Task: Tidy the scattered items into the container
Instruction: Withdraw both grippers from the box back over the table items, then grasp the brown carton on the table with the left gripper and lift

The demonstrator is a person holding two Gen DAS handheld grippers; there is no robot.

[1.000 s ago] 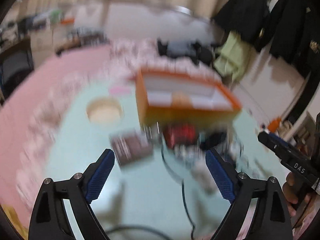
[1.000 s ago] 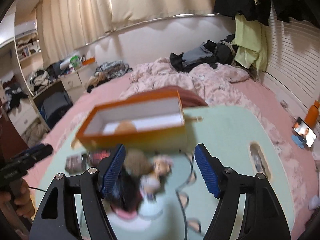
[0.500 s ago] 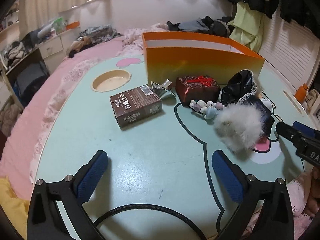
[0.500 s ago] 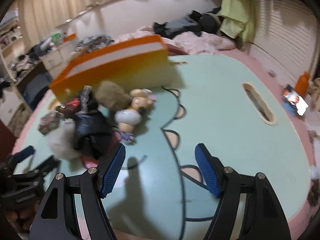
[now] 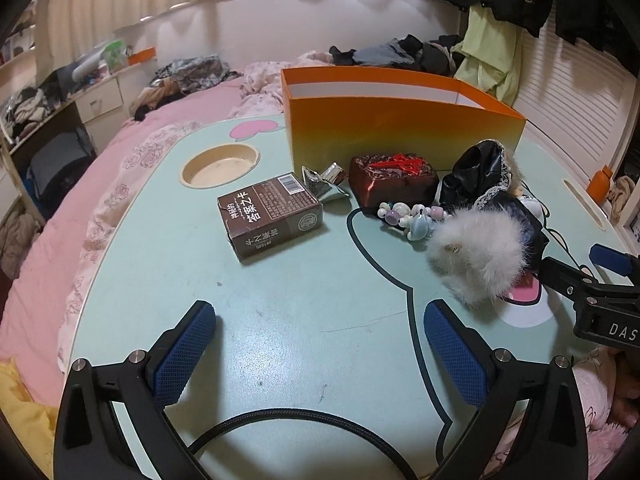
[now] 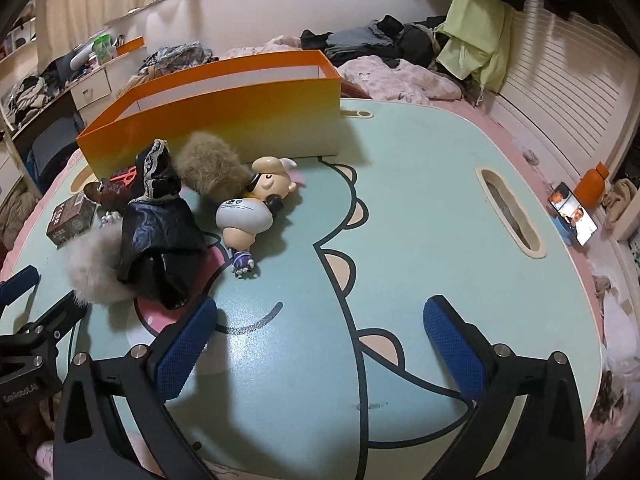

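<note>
Setting: mint-green table (image 5: 280,344) on a pink bed
Container: orange box (image 5: 400,128), long axis across the far table, open top up
Card box (image 5: 272,216): brown, flat, just before the orange box's left end, Chinese print (small)
Doll (image 6: 256,204): lying before the box, head towards it
Left gripper (image 5: 320,356): wide open, empty
Right gripper (image 6: 320,348): opening, nothing between
Change: earlier blur gone; both grippers lower

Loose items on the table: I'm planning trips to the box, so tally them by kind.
Fur puffs: 2, white, brown
Boxes: 2, brown card box, dark red box
Doll: 1
Bead string: 1
Black lace cloth: 1
Foil wrapper: 1
Total: 8
</note>
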